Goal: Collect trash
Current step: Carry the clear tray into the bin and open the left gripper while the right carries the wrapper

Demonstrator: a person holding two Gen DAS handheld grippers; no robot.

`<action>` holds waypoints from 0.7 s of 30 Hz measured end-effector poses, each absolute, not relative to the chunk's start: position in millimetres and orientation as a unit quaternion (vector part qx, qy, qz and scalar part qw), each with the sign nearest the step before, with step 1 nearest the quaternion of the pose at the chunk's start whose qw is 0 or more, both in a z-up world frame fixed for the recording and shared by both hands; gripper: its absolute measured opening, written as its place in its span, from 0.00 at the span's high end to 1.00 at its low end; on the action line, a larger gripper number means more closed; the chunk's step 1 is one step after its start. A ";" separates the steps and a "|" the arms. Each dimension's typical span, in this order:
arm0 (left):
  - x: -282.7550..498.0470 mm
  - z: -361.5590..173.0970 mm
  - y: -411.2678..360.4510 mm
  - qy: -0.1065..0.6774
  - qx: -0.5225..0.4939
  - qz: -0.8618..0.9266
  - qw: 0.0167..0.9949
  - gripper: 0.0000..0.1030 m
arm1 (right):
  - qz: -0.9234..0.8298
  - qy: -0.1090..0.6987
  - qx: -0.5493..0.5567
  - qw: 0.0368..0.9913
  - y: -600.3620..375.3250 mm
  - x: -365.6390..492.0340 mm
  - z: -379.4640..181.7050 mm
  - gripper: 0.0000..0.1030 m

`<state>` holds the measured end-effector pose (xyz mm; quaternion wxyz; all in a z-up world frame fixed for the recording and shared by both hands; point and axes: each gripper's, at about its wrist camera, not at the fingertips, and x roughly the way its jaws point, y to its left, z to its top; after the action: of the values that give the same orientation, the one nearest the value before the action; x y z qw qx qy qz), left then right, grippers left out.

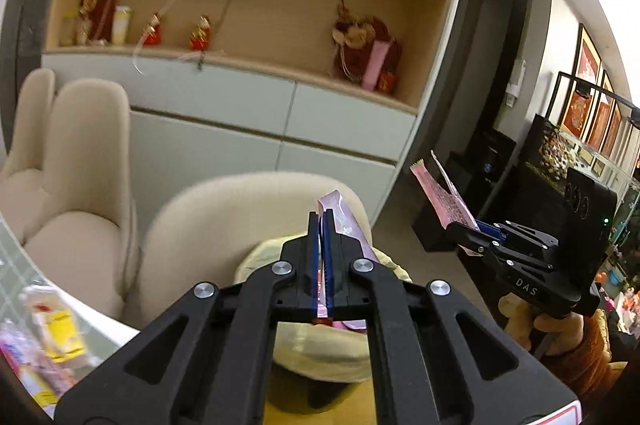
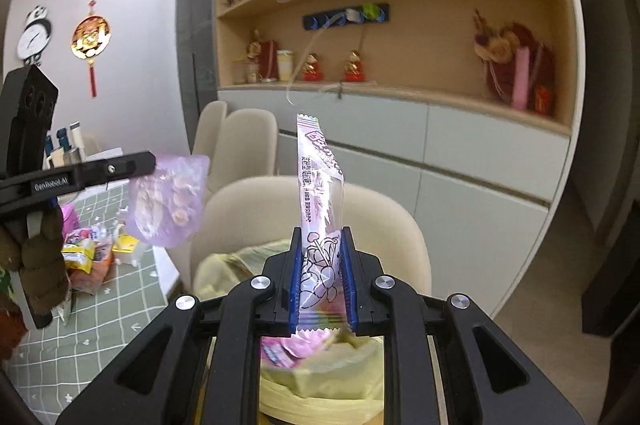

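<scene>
My left gripper (image 1: 322,221) is shut on a crumpled purple plastic wrapper (image 1: 346,221); the same wrapper hangs from it in the right wrist view (image 2: 168,201). My right gripper (image 2: 322,237) is closed on a long pink-and-clear snack wrapper (image 2: 320,185) that stands upright between its blue pads; it also shows in the left wrist view (image 1: 440,199). Both grippers hover over a bin lined with a pale yellow bag (image 2: 320,381), also seen below my left gripper (image 1: 320,353). Pink trash (image 2: 296,345) lies inside it.
Beige chairs (image 2: 400,225) stand behind the bin. A table with a green grid cloth (image 2: 100,325) at the left holds several more snack wrappers (image 2: 86,257). A wooden shelf unit over white cabinets (image 2: 460,153) fills the back wall.
</scene>
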<state>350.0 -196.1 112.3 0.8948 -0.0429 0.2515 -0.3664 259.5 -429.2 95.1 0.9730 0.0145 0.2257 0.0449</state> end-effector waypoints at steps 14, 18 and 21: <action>390.8 40.3 -261.2 0.330 -0.014 -0.350 0.877 0.98 | 0.039 0.248 0.016 0.968 -445.2 268.9 65.3 0.83; 394.3 35.2 -258.2 0.336 -0.025 -0.351 0.874 0.97 | 0.041 0.251 0.021 0.967 -444.4 272.8 63.6 0.83; 393.5 37.4 -253.2 0.339 -0.036 -0.350 0.873 0.68 | 0.044 0.257 0.023 0.965 -443.7 278.8 62.5 0.83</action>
<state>393.5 -253.2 37.4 0.8725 -0.0365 0.3393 -0.3496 278.8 -443.7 62.5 0.9653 0.0227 0.2566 0.0437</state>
